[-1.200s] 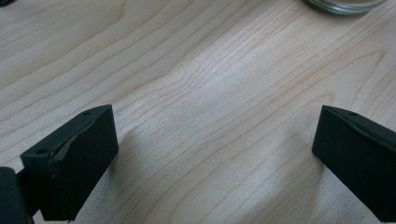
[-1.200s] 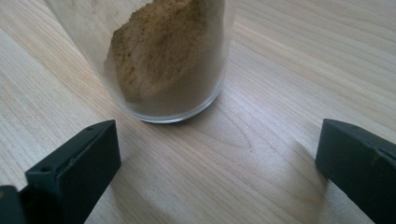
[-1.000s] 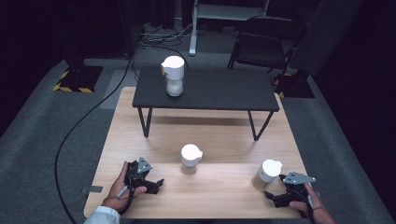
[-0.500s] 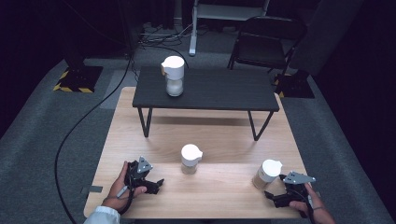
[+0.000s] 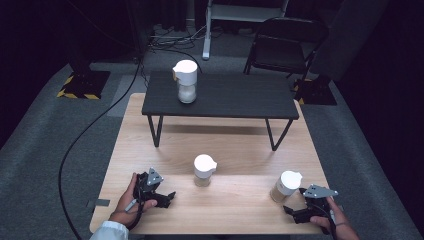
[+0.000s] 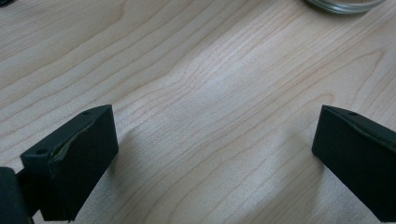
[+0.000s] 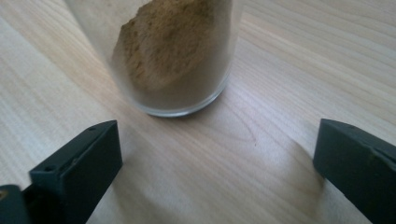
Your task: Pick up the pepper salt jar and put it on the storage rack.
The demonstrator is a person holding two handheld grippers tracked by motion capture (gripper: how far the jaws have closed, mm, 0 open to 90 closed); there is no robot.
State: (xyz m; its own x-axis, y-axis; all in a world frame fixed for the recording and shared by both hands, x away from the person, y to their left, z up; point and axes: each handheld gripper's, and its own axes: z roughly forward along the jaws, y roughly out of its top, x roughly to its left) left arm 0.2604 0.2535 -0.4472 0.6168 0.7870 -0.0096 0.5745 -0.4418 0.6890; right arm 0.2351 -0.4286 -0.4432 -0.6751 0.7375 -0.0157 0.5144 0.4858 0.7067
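Observation:
Three glass jars with white lids are in the high view. One jar [image 5: 186, 81] stands on a black bench [image 5: 240, 97]. A second jar [image 5: 204, 170] is mid-table, and a third jar [image 5: 286, 186], holding brown powder [image 7: 173, 56], is at the front right. My right gripper [image 5: 292, 212] lies just in front of that third jar. Its jaws [image 7: 217, 144] have just been closing a little but stand wide and open, with bare wood between them and the jar beyond their tips. My left gripper [image 5: 167, 198] rests at the front left, open [image 6: 215, 135] over bare wood.
The wooden table [image 5: 235, 145] carries the black bench across its far half. A jar's glass base [image 6: 343, 4] shows at the top of the left gripper view. Behind the table stands a dark chair [image 5: 285, 45], and a cable [image 5: 95, 125] runs over the grey floor at left.

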